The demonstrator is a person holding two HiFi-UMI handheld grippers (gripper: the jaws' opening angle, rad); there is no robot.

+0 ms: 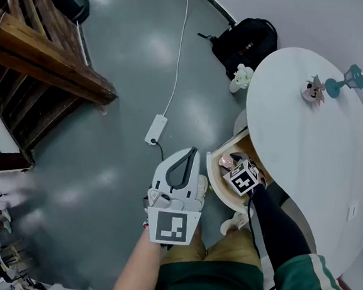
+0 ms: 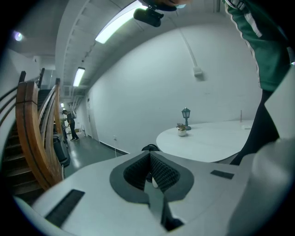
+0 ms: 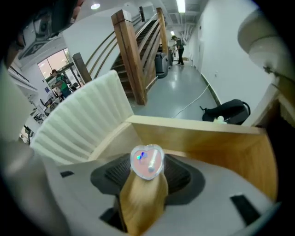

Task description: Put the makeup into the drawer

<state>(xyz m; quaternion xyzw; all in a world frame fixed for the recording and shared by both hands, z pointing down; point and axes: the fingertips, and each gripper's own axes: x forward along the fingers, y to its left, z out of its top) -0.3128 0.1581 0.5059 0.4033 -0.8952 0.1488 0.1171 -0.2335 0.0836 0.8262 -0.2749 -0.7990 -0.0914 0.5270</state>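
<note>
The makeup is a golden-tan tube with a clear pink heart-shaped cap. My right gripper is shut on the tube, which sticks out forward between the jaws. It hangs over the open wooden drawer, whose white ribbed front lies to the left. In the head view the right gripper is above the drawer under the white round table. My left gripper is held left of the drawer, jaws shut with nothing in them.
On the table stand a teal lamp and a small flower pot. A black backpack and a white object lie on the floor beyond. A power strip and a wooden staircase are to the left.
</note>
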